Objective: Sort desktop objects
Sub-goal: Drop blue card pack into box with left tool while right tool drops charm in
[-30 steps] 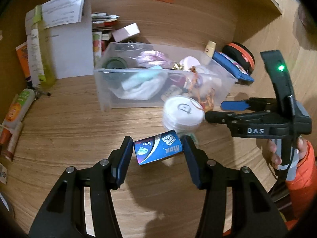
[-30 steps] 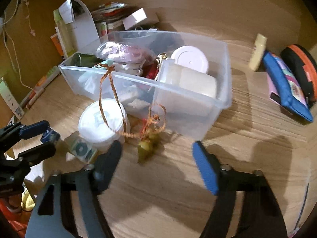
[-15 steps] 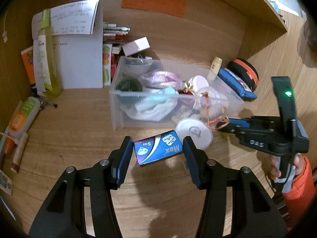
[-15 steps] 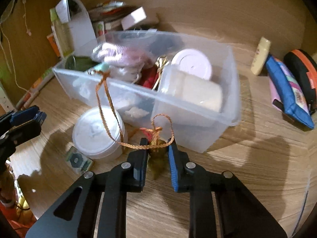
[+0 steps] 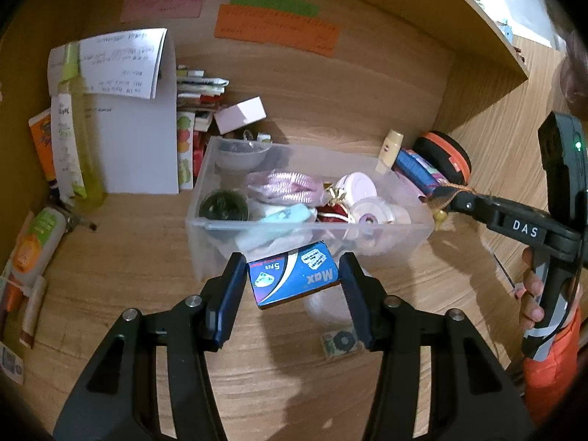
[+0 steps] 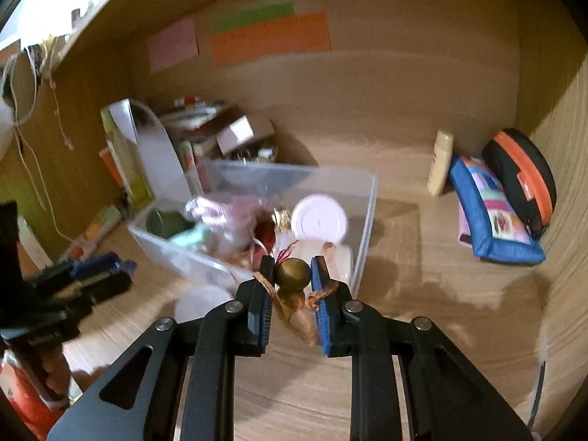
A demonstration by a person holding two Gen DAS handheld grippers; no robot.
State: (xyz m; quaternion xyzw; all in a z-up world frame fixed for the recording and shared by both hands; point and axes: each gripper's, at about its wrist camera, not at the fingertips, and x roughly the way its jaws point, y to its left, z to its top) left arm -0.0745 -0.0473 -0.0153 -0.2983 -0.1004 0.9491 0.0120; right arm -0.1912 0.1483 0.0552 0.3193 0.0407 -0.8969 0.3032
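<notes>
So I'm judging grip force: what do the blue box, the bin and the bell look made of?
The blue box looks like thin printed cardboard: glossy print, sharp folded edges. The bin seems to be frosted translucent plastic, since its contents show through the wall. The bell looks like dull brassy metal, though painted plastic is possible; its cord is braided fibre.

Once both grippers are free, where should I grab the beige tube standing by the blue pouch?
Grip the beige tube across its mid-body, coming from the front-left over open desk. It stands upright against the back wall, and the blue pouch crowds its right side, so only the front and left faces look reachable.
</notes>
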